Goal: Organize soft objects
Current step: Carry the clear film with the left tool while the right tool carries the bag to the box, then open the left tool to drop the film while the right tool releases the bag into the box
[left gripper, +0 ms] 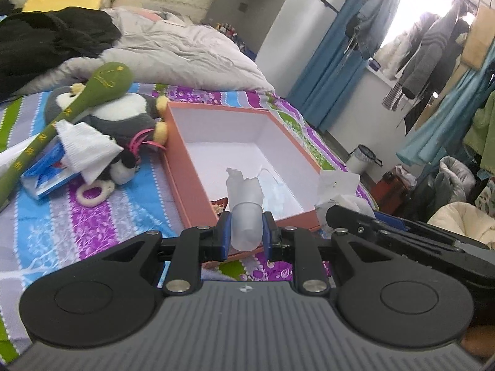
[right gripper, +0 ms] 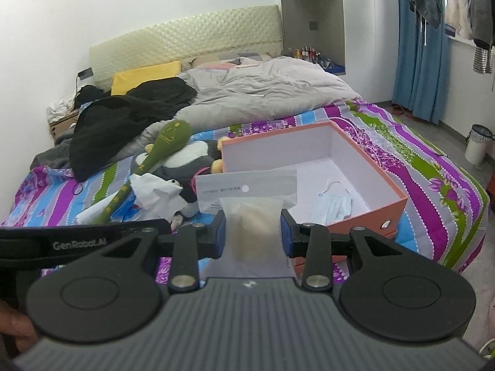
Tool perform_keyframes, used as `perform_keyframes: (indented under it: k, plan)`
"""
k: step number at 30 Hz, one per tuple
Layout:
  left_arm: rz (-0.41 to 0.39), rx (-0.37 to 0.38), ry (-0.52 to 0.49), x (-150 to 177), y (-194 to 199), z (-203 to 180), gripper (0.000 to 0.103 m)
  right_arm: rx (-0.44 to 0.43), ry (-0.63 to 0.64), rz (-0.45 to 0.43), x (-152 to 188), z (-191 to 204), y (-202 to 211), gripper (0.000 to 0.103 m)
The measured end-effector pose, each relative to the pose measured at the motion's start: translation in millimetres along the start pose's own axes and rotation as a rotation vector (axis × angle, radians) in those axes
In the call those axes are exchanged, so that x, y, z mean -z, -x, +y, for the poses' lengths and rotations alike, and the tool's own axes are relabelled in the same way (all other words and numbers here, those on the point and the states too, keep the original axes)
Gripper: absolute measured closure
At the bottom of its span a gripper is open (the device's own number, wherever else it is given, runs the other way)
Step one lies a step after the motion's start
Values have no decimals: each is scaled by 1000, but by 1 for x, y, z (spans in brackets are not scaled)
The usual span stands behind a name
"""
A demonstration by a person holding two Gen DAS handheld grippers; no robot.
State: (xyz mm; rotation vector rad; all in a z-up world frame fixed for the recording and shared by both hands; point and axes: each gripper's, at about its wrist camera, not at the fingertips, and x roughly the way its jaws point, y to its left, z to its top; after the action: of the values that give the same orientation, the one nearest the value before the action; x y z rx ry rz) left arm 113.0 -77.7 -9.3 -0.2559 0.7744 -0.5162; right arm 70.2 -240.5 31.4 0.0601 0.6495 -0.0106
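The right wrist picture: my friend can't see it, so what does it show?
The right gripper holds a frosted plastic pouch in its jaws, above a striped bedspread. Beyond sits an open orange box with a blue face mask inside, and plush toys piled beside it.

The box (right gripper: 312,167) sits open on the bed (right gripper: 427,179), a mask (right gripper: 335,205) lying in it. Left of the box, touching it, lies a plush penguin (right gripper: 188,160) with a club (right gripper: 161,148) across it. Behind them, a quilt (right gripper: 266,92) and dark clothes (right gripper: 123,114).
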Motion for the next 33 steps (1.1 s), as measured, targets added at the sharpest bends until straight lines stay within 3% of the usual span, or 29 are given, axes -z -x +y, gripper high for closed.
perform_keyframes:
  k: [17, 25, 27, 28, 33]
  plan:
    - [127, -27, -53, -65, -146, -12, 79, 17, -70, 98, -34, -74, -105, 62]
    - [186, -57, -62, -80, -206, -4, 78, 19, -101, 152, -34, -100, -155, 61]
    - [201, -68, -63, -82, -217, -1, 73, 14, -114, 166, -32, -104, -164, 60]
    - [206, -84, -68, -81, -220, 0, 65, 12, -122, 178, -31, -106, -169, 59]
    - [218, -94, -76, -79, -231, 4, 61, 19, -150, 217, -28, -112, -181, 44]
